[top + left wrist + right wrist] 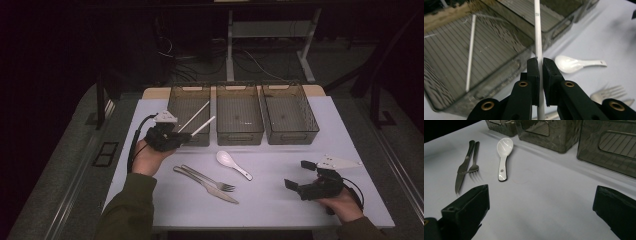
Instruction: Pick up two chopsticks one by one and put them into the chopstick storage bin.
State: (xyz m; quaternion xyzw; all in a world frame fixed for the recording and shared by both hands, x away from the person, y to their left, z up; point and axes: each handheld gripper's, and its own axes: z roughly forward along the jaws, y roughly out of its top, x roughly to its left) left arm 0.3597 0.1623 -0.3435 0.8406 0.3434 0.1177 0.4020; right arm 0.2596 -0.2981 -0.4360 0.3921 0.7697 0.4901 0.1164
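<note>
One chopstick (538, 37) pinched in L gripper (541, 62), over bin (499, 72)

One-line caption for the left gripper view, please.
Left gripper clamps a white chopstick above the left bin, where a second chopstick lies; spoon and fork on the table.

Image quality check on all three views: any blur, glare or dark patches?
High view: room beyond the table is nearly black, cutlery soft. Left gripper view: the held chopstick is sharp, the fork blurred. Right gripper view: spoon shows glare streaks, jaws out of focus.
</note>
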